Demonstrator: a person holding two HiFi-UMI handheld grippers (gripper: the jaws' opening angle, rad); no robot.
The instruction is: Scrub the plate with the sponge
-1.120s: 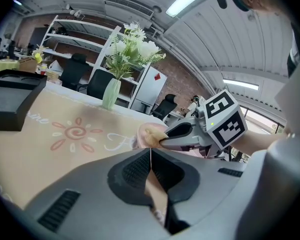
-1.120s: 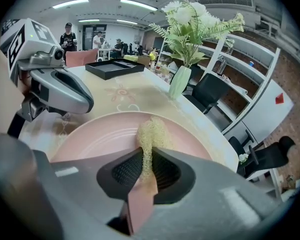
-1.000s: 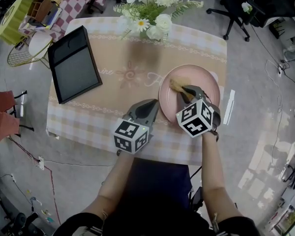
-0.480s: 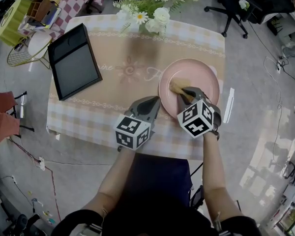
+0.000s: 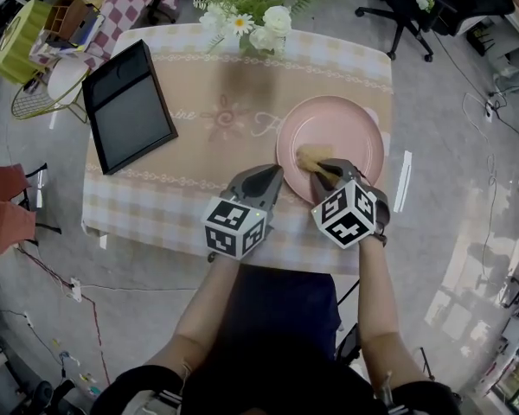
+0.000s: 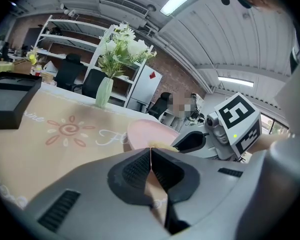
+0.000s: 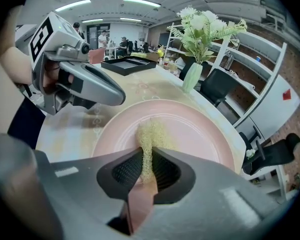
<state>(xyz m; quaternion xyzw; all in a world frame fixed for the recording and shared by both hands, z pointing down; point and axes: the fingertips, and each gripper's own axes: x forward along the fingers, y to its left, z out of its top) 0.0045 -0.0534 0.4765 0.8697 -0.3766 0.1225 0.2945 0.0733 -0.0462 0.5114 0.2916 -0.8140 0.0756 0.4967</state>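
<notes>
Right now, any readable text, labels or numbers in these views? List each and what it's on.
"...ine": cursive on the tablecloth, left of the sun motif; cut off at the black tray.
"F...": cursive on the tablecloth, right of the motif; the rest is covered by the pink plate.
Marker cubes: black-and-white patterns only, no letters.
Nothing else is legible; background print is too small.
</notes>
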